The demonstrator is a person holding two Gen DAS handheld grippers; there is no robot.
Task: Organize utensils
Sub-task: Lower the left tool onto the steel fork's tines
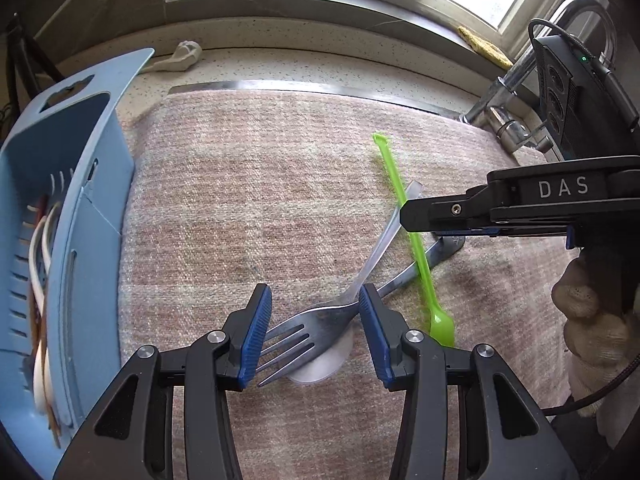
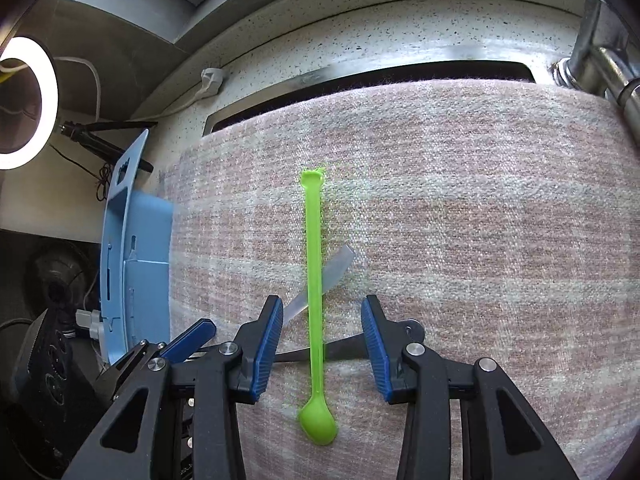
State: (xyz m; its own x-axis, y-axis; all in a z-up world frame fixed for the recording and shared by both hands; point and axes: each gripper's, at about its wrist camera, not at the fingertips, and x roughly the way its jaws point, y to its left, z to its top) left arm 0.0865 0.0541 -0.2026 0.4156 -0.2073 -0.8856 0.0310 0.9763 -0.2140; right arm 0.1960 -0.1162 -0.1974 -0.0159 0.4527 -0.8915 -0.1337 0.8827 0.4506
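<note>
Two grippers are hovering half open, holding nothing: my left gripper (image 1: 314,334) is straddling the metal fork (image 1: 304,330), my right gripper (image 2: 320,346) the green spoon (image 2: 316,320). I am thinking each should close squarely across its handle, because the utensils are crossing on the cloth (image 1: 248,200).

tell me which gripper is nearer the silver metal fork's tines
Left. The left gripper straddles the silver metal fork at its tines; the right gripper sits farther along, over its handle.
</note>
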